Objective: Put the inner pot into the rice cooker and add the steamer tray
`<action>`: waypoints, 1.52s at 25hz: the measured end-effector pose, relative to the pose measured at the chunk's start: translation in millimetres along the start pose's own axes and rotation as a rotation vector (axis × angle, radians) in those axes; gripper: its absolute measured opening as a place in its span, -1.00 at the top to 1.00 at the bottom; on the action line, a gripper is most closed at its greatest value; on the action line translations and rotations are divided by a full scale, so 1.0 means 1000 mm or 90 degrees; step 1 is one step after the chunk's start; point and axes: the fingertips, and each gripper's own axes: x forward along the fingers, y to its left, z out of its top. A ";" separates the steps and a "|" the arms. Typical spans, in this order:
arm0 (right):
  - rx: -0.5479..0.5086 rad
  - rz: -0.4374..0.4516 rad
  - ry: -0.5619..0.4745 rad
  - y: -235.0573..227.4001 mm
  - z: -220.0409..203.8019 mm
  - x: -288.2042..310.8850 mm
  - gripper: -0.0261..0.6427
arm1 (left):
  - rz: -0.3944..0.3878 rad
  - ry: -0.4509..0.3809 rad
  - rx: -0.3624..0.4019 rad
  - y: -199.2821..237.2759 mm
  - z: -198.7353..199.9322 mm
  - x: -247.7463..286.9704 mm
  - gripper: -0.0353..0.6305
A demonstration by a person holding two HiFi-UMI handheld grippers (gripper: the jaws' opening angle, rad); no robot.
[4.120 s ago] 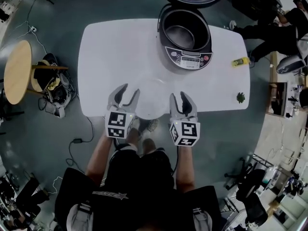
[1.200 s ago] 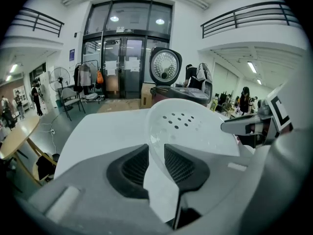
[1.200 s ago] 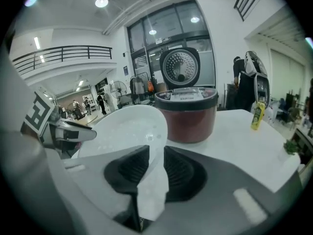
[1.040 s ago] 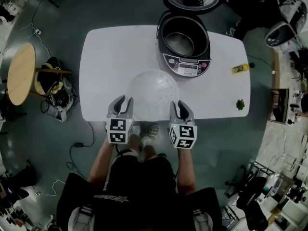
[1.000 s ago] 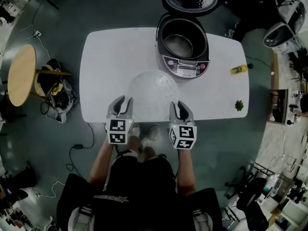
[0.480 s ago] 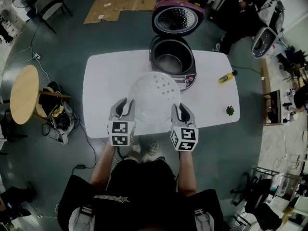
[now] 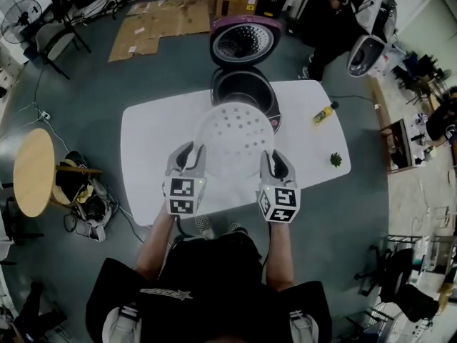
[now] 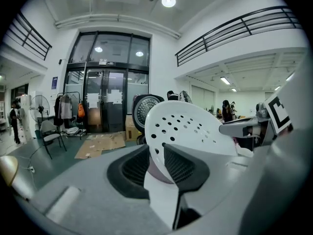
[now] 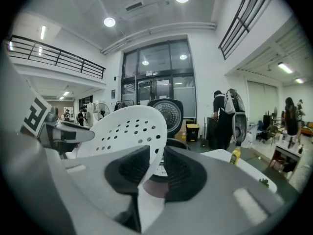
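The steamer tray (image 7: pixel 235 138), a white round dish with small holes, is held between the two grippers at the middle of the head view. It is off the white table (image 7: pixel 153 148). Its far edge covers the front part of the rice cooker (image 7: pixel 239 81), which stands at the upper middle of the frame, at the far edge of the table.

The left gripper (image 7: pixel 189 153) is closed on the left rim of the tray. In the left gripper view its two dark pads press on the thin rim from both sides (image 8: pixel 155 164), and the tray (image 8: pixel 190 129) rises away from them, tilted, with its far edge higher than its near edge. The right gripper (image 7: pixel 273 161) is closed on the right rim in the same way. In the right gripper view the rim goes between its jaws (image 9: pixel 155 168), which have just closed a little more on it, and the tray (image 9: pixel 122 129) leans to the left of the frame.

The lid (image 7: pixel 244 40) of the cooker stands open behind the body. The opening looks dark, and I cannot tell the inner pot from the body there.

A small yellow bottle (image 7: pixel 323 113) lies on the table to the right of the cooker, and a small green thing (image 7: pixel 335 159) lies near the right edge. A round wooden table (image 7: pixel 33 171) stands on the floor at the left.
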 end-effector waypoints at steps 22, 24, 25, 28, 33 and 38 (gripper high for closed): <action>-0.018 -0.012 -0.025 -0.085 0.049 0.072 0.67 | -0.006 -0.020 -0.001 -0.019 0.055 0.104 0.58; -0.023 0.001 -0.023 -0.094 0.053 0.086 0.67 | 0.005 -0.019 -0.005 -0.018 0.058 0.117 0.58; -0.025 0.008 -0.021 -0.099 0.054 0.094 0.67 | 0.011 -0.018 -0.008 -0.018 0.060 0.123 0.58; -0.029 0.028 -0.013 -0.111 0.057 0.117 0.67 | 0.029 -0.011 -0.012 -0.017 0.064 0.143 0.58; -0.036 0.060 0.001 -0.121 0.057 0.155 0.67 | 0.055 0.002 -0.019 -0.007 0.063 0.170 0.58; -0.036 0.089 0.015 -0.128 0.051 0.186 0.67 | 0.083 0.022 -0.029 0.001 0.056 0.192 0.58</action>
